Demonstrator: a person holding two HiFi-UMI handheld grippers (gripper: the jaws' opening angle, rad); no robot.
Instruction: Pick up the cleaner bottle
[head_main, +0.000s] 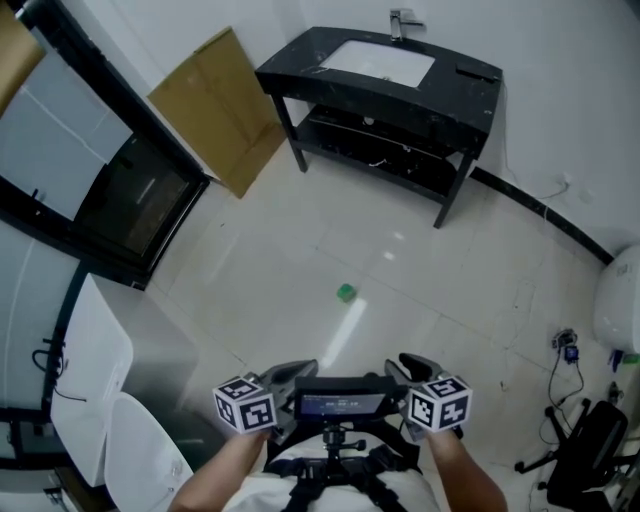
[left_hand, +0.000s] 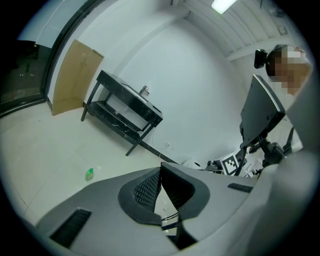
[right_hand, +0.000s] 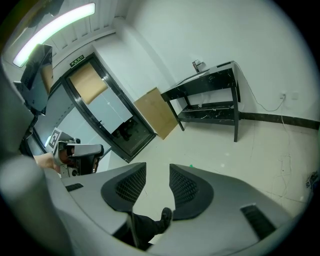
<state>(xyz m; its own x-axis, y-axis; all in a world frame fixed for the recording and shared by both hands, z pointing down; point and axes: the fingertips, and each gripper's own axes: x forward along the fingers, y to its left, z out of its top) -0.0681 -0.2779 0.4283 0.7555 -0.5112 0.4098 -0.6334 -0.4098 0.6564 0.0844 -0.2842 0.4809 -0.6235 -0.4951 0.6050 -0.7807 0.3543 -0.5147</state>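
Observation:
The cleaner bottle (head_main: 346, 292) is a small green bottle that stands alone on the pale tiled floor, well ahead of both grippers. It shows small at the left in the left gripper view (left_hand: 89, 174) and as a green speck just past the jaws in the right gripper view (right_hand: 190, 166). My left gripper (head_main: 290, 372) is held low near the body, its jaws shut together with nothing between them (left_hand: 160, 187). The right gripper (head_main: 415, 365) is beside it, open with a clear gap and nothing in it (right_hand: 157, 182).
A black sink stand (head_main: 385, 95) stands against the far wall. A cardboard sheet (head_main: 222, 110) leans beside a dark glass door (head_main: 130, 200). White fixtures (head_main: 100, 370) are at the near left, cables and a black stand (head_main: 590, 450) at the right.

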